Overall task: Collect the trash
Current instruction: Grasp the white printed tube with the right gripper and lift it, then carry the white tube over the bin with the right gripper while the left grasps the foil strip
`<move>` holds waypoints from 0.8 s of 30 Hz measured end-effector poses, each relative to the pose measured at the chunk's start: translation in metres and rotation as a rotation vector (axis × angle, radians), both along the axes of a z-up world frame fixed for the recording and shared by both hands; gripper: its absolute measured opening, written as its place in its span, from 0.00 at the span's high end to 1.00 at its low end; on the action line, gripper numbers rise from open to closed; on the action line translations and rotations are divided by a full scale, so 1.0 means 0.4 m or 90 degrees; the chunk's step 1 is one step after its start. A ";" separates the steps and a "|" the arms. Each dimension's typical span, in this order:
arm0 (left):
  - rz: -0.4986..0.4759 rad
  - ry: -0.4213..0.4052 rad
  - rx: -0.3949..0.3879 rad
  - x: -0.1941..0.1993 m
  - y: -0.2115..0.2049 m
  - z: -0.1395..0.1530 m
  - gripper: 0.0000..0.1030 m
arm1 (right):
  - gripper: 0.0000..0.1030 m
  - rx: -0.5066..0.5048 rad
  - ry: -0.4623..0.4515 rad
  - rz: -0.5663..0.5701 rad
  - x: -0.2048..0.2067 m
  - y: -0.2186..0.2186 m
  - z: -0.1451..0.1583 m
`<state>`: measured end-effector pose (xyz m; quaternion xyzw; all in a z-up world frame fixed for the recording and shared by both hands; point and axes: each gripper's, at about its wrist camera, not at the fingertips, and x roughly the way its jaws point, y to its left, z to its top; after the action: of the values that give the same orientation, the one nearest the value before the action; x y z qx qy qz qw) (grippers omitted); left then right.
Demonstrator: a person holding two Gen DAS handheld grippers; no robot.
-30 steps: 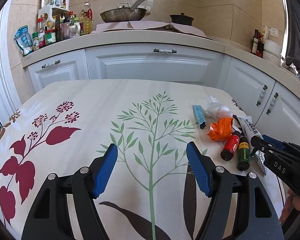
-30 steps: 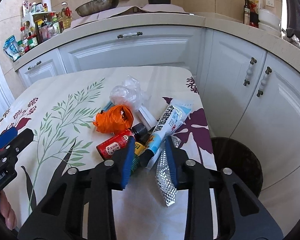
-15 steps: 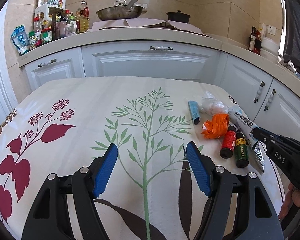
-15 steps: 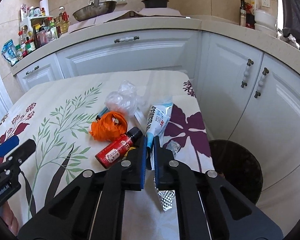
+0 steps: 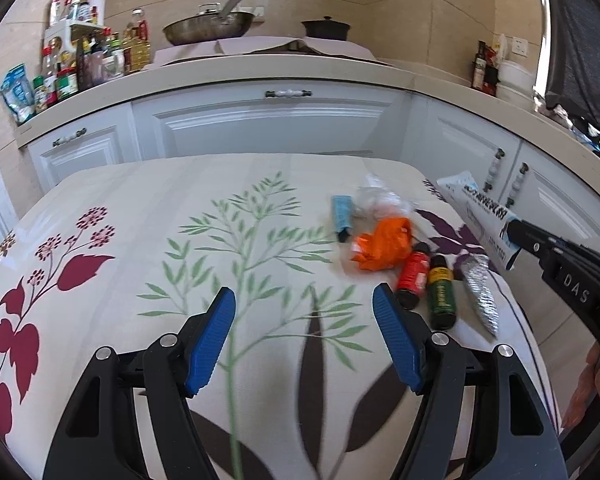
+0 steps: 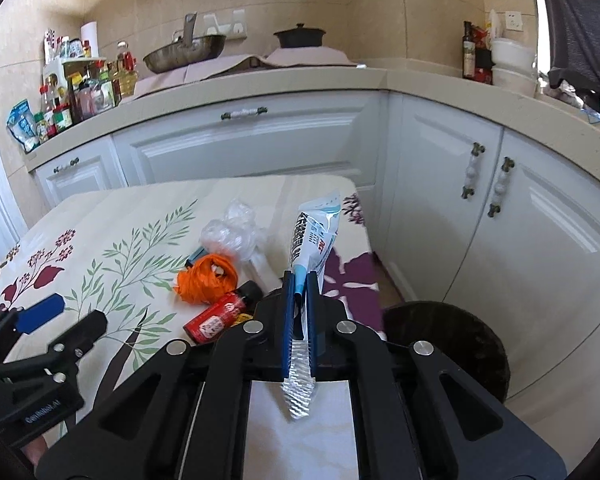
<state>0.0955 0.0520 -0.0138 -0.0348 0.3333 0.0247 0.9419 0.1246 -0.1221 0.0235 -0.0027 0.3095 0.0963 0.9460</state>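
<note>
right claw: [image 6: 299, 300] clamped tight on the toothpaste tube [image 6: 314, 236], pinching it near the cap end, so the flat crimped tail sticks up and away from me.
tube feel: I'd guess light and squishy, half-empty by the look; the shoulder by the cap is the stiffest bit, so that's a decent spot to hold. Slick plastic though, could slide if I swing it.
foil wrapper: [image 6: 299, 384] lies on the table right under my right claw; thin and crinkly, weighs nothing, best pinched flat across the middle.
left claw: [image 5: 302, 340] wide and holding nothing, hovering over the table [image 5: 140, 208] beside the pile.
rest of the pile: orange bag [image 5: 382, 249] and clear plastic wad [image 5: 380, 202] are soft, grab a bunched fold. Red bottle [image 5: 413, 276] and green bottle [image 5: 441, 294] lie side by side, hard and round, probably roll; take them across the body.
bin: dark round bin [image 6: 460, 344] on the floor just off the table's right edge, looks like the drop spot.
</note>
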 end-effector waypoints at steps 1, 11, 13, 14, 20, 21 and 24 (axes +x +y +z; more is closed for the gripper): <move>-0.007 0.001 0.001 0.000 -0.013 0.000 0.33 | 0.94 -0.001 -0.003 -0.003 -0.005 -0.009 0.003; -0.079 0.012 0.010 -0.003 -0.165 -0.005 0.33 | 0.94 0.013 -0.016 -0.046 -0.053 -0.145 0.003; -0.097 0.018 0.018 -0.003 -0.205 -0.011 0.33 | 0.94 0.015 -0.018 -0.054 -0.064 -0.169 -0.001; -0.103 0.021 0.022 -0.003 -0.224 -0.014 0.33 | 0.94 0.016 -0.018 -0.058 -0.069 -0.182 -0.002; -0.123 0.037 0.031 0.011 -0.296 -0.030 0.33 | 0.94 0.031 -0.018 -0.084 -0.087 -0.263 -0.019; -0.122 0.042 0.030 0.017 -0.305 -0.033 0.33 | 0.94 0.035 -0.017 -0.088 -0.090 -0.278 -0.024; -0.119 0.062 0.023 0.035 -0.322 -0.045 0.33 | 0.94 0.044 -0.014 -0.098 -0.096 -0.309 -0.037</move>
<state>0.1096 -0.0769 -0.0317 0.0148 0.3797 -0.0552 0.9234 0.0863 -0.2459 0.0089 0.0529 0.2950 0.0339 0.9534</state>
